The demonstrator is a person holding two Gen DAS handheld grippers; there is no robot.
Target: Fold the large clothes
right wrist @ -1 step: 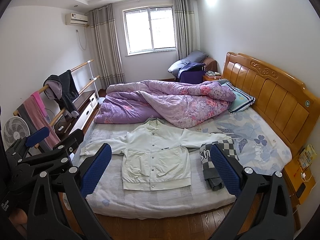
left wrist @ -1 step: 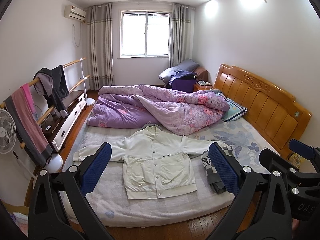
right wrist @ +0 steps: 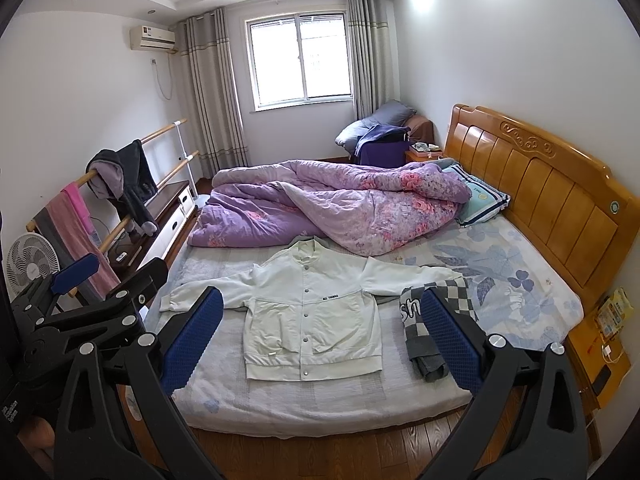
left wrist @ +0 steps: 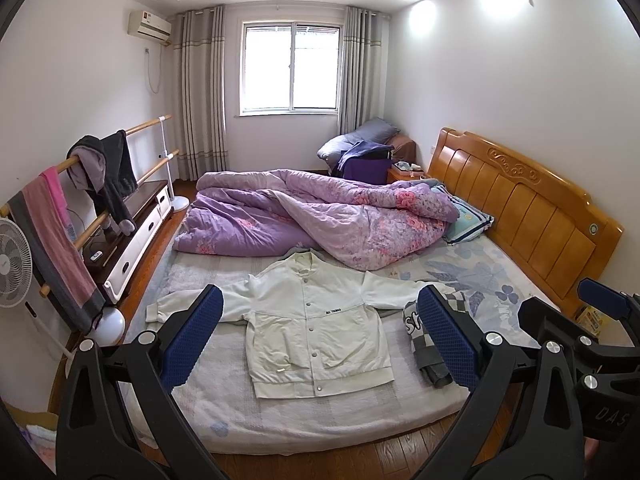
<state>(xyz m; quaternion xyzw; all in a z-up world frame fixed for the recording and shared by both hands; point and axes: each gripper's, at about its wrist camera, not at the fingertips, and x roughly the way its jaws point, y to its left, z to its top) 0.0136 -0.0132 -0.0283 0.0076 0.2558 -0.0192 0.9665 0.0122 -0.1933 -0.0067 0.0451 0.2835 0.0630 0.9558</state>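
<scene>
A white button-front jacket (left wrist: 316, 320) lies flat, face up, on the near part of the bed with both sleeves spread; it also shows in the right wrist view (right wrist: 312, 316). My left gripper (left wrist: 320, 340) is open and empty, held well back from the bed's foot. My right gripper (right wrist: 320, 340) is open and empty too, at about the same distance. The right gripper also shows at the right edge of the left wrist view (left wrist: 600, 320), and the left gripper at the left of the right wrist view (right wrist: 80, 288).
A folded checkered garment (left wrist: 432, 332) lies right of the jacket. A purple quilt (left wrist: 320, 216) is heaped behind it. The wooden headboard (left wrist: 520, 208) is on the right. A clothes rail (left wrist: 92, 184), a fan (left wrist: 12, 268) and a low cabinet (left wrist: 136, 236) stand on the left.
</scene>
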